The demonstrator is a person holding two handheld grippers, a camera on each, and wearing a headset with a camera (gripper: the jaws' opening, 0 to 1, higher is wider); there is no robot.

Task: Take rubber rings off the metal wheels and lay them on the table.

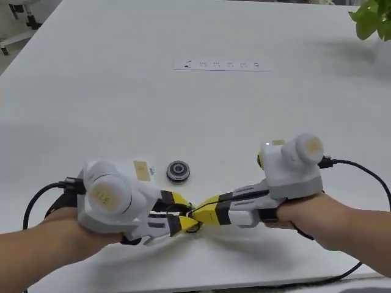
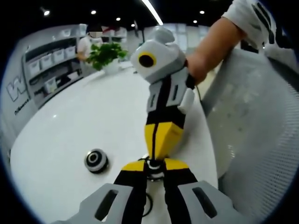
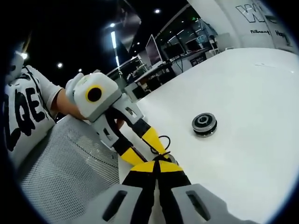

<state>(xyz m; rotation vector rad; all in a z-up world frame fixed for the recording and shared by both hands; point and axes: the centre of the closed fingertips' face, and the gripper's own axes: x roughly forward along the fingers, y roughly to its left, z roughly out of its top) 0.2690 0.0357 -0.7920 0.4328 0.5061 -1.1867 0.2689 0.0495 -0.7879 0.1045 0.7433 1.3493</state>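
My left claw (image 1: pixel 185 221) grips the metal wheel (image 2: pixel 156 169) over the table (image 1: pixel 183 104), and my right claw (image 3: pixel 161 161), nose-to-nose opposite, looks pinched on its rubber ring (image 3: pixel 163 140), so I'd pull straight apart.

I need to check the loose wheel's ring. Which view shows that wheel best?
The right gripper view: the loose wheel sits clear, tread and hub both visible. The left gripper view shows it mostly from above; the head view, small.

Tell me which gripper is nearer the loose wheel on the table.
Left. The left gripper sits right beside the loose wheel, on the person's side; the right gripper reaches in from farther right.
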